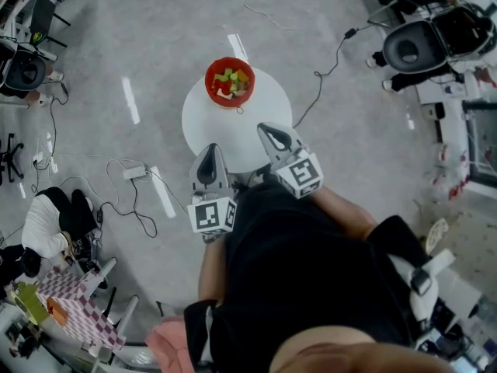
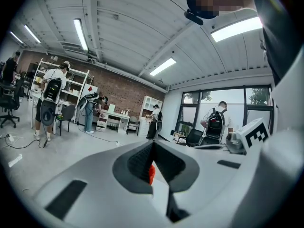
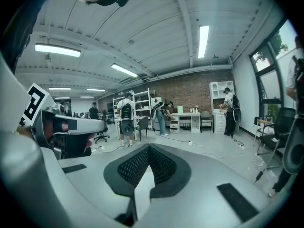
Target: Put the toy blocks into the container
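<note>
The person's black-clad torso [image 1: 311, 286] fills the lower part of the head view and hides both hands that hold the tools. Only a bare forearm [image 1: 349, 212] shows behind the right one. Ahead, on the grey floor [image 1: 349, 130], stands the round white table [image 1: 203, 123], its near edge covered by the two grippers. Close to its far edge sits the round red container [image 1: 210, 84] with the coloured toy blocks [image 1: 231, 82] heaped inside. They are too small to count.

Both gripper views look out level across a workshop with a brick wall [image 3: 190, 91] and people carrying backpacks [image 2: 51, 91], which the head view does not show. Neither gripper view shows the tabletop as a whole or the blocks. In the left gripper view a sliver of red [image 2: 151, 174] shows through the slot below the joined tips, seemingly the container's wall. The right gripper view shows only white in its slot.

The left gripper [image 1: 210, 151] has its grey jaws pressed together at the tips with nothing between them, as the left gripper view [image 2: 152, 144] shows. The right gripper [image 1: 268, 129] is likewise closed and empty in its own view [image 3: 148, 148]. The container lies ahead of both pairs of fingertips, across the table and clear of them, roughly between their two lines.
</note>
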Motion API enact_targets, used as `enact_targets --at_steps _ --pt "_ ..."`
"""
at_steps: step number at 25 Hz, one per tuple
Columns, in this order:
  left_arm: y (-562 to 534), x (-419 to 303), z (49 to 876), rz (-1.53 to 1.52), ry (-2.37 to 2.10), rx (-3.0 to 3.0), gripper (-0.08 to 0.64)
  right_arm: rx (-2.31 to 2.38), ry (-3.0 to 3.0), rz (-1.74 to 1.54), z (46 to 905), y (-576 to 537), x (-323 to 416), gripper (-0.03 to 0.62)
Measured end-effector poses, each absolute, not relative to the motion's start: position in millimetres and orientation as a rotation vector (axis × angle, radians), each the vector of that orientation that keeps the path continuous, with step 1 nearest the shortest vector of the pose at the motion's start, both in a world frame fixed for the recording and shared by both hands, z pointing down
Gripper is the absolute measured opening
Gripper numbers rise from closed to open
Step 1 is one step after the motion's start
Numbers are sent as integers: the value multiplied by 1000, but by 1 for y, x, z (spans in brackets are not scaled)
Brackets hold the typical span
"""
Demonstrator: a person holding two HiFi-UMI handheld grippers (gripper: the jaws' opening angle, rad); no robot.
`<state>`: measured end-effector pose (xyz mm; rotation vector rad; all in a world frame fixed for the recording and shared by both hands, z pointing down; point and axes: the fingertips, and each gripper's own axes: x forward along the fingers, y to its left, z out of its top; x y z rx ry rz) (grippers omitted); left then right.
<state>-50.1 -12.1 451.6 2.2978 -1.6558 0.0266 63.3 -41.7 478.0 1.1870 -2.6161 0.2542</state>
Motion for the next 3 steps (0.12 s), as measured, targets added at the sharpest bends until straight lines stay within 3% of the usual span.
enact_targets --at_steps 3 --pt "-13 -50 452 26 -1653 2301 -2 1188 -2613 247 479 -42 64 -3"
